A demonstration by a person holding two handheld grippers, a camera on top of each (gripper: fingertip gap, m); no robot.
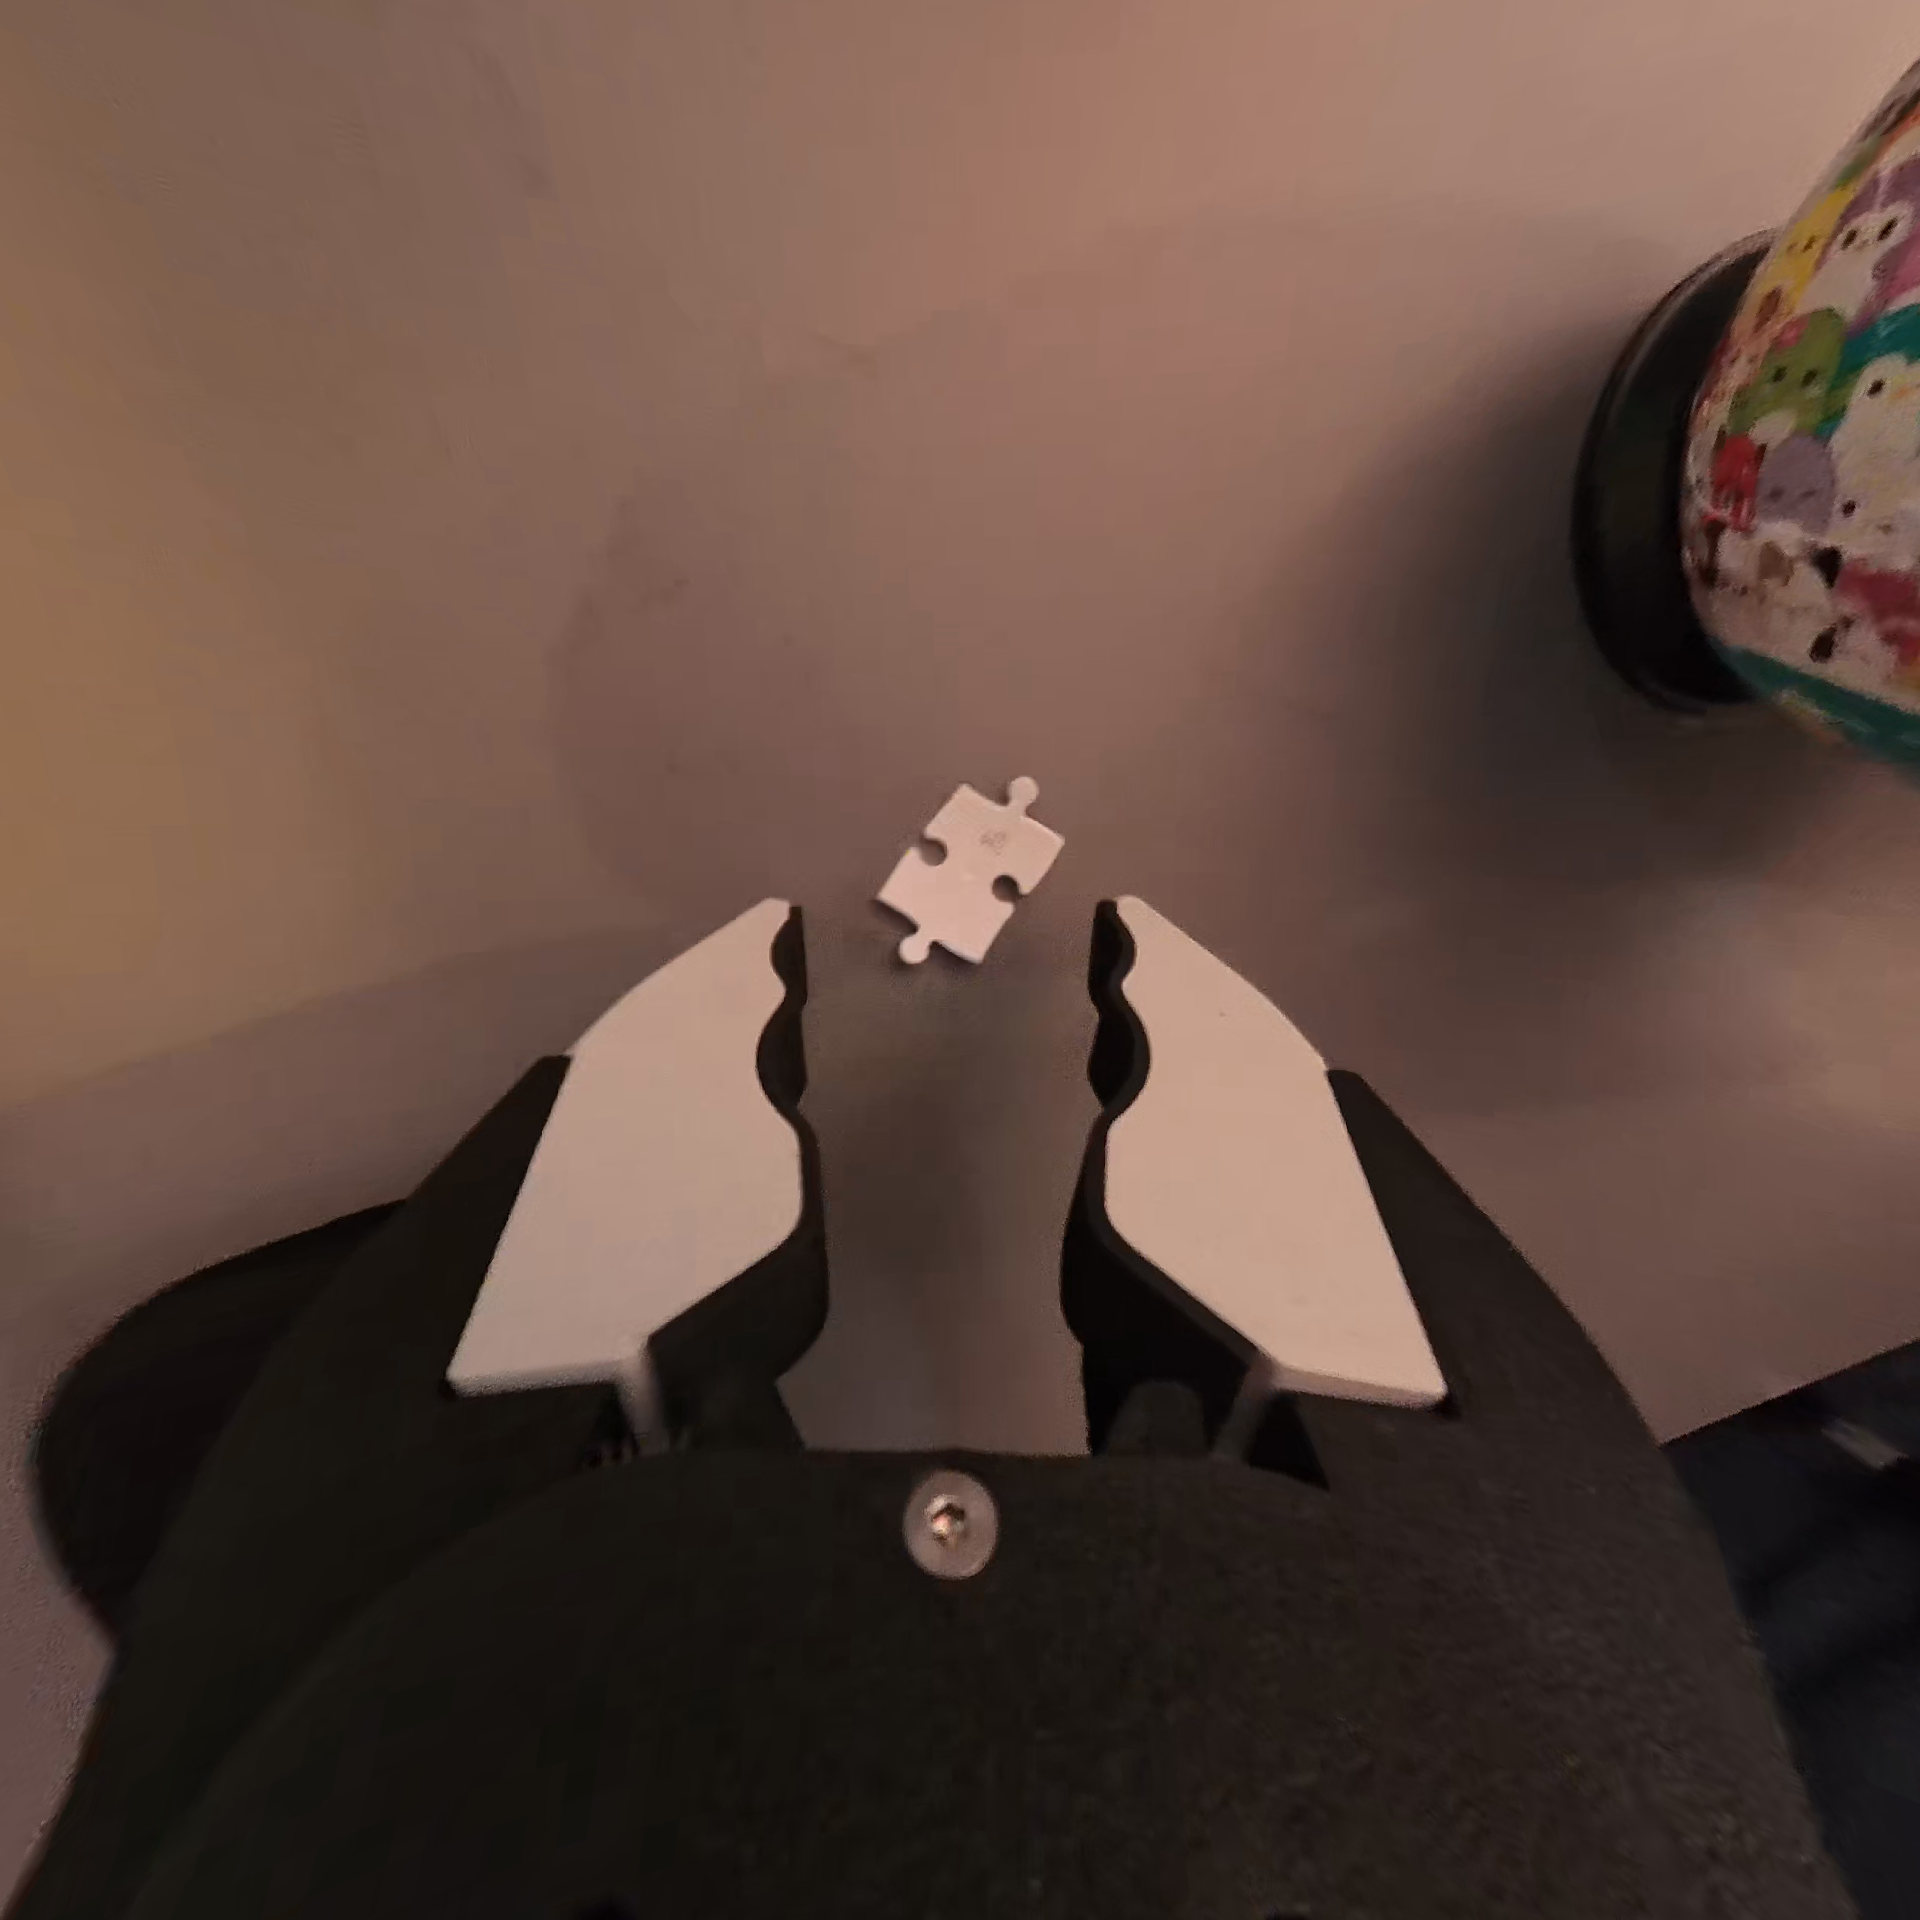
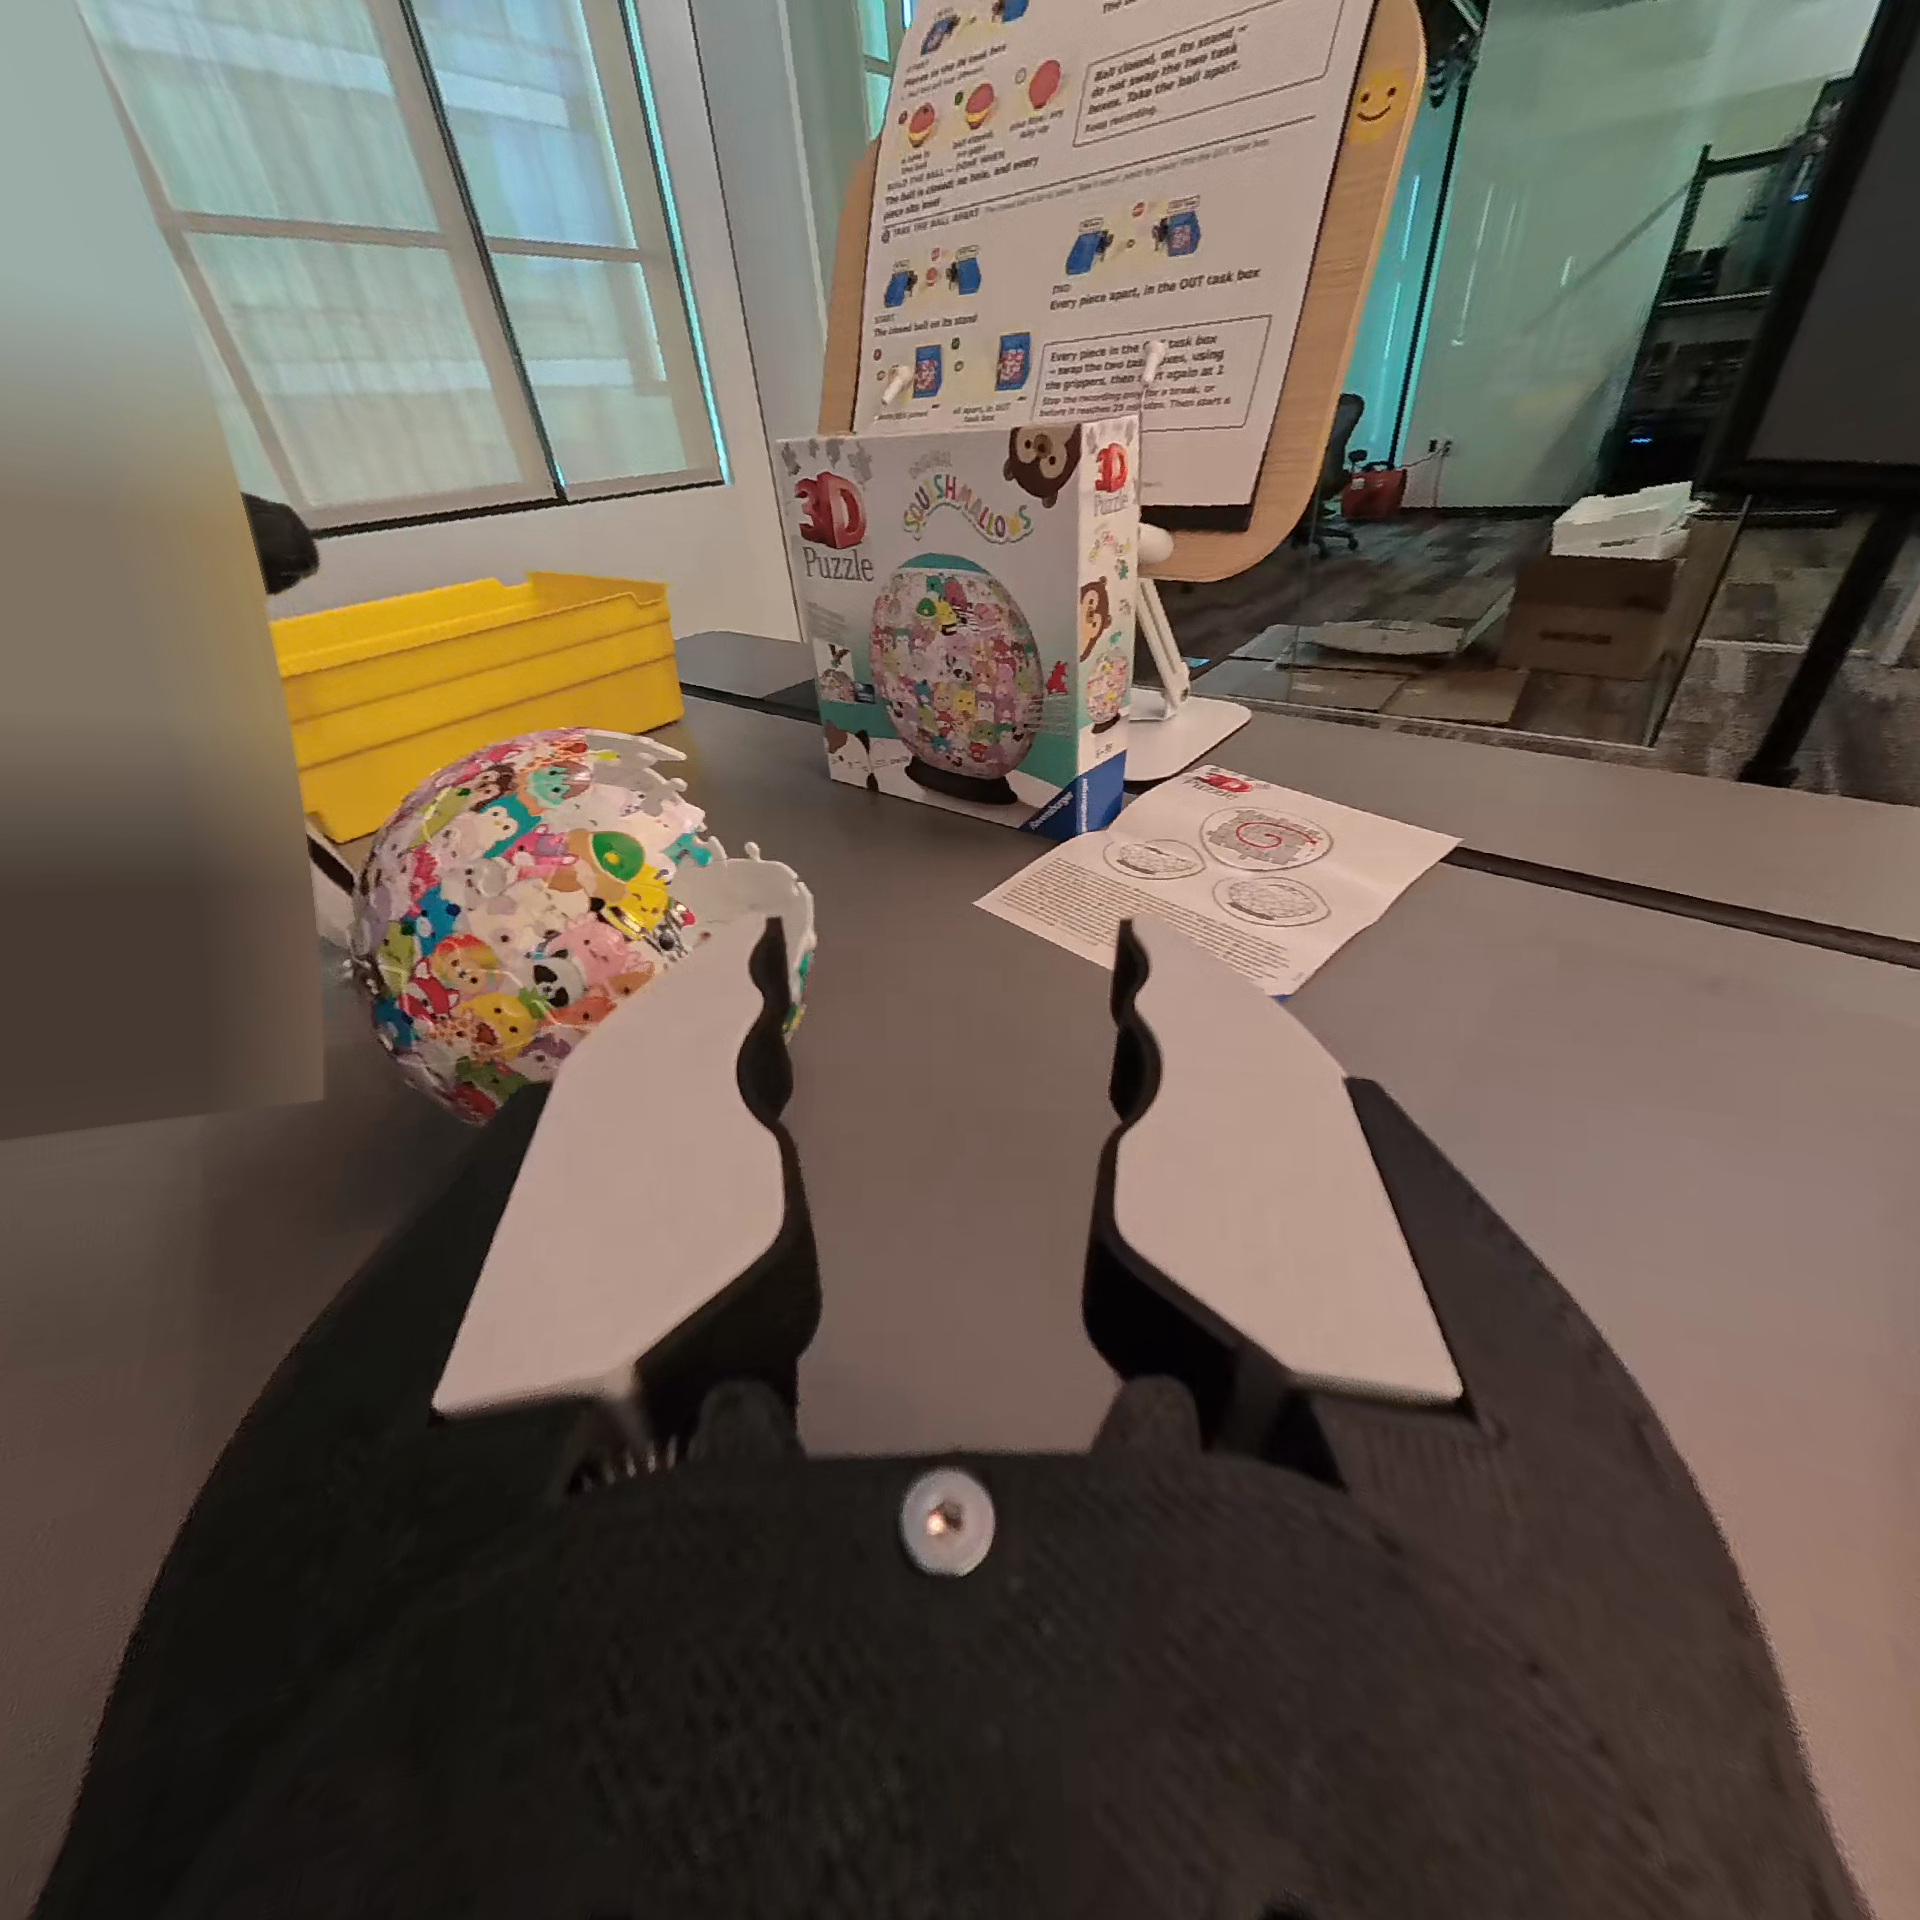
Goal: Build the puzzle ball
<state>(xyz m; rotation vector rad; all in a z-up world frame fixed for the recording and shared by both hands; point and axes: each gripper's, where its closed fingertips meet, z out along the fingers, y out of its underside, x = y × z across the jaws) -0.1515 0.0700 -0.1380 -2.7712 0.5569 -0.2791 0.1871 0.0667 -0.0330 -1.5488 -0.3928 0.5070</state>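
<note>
A single white puzzle piece (image 1: pixel 968 871) lies face down on the grey table, just beyond my left gripper (image 1: pixel 948 920), which is open and empty, its fingertips either side of the piece's near end. The colourful puzzle ball (image 1: pixel 1829 436) on its black stand (image 1: pixel 1636 488) is at the right edge of the left wrist view. In the right wrist view the ball (image 2: pixel 530 914) sits left of centre with an open gap and jagged white edge at its upper right. My right gripper (image 2: pixel 951 940) is open and empty, to the right of the ball.
A stack of yellow trays (image 2: pixel 468 665) stands behind the ball. The puzzle box (image 2: pixel 956 623) stands upright at the middle back, with a paper instruction sheet (image 2: pixel 1216 883) lying to its right. A large instruction board (image 2: pixel 1122 208) on a white stand is behind the box.
</note>
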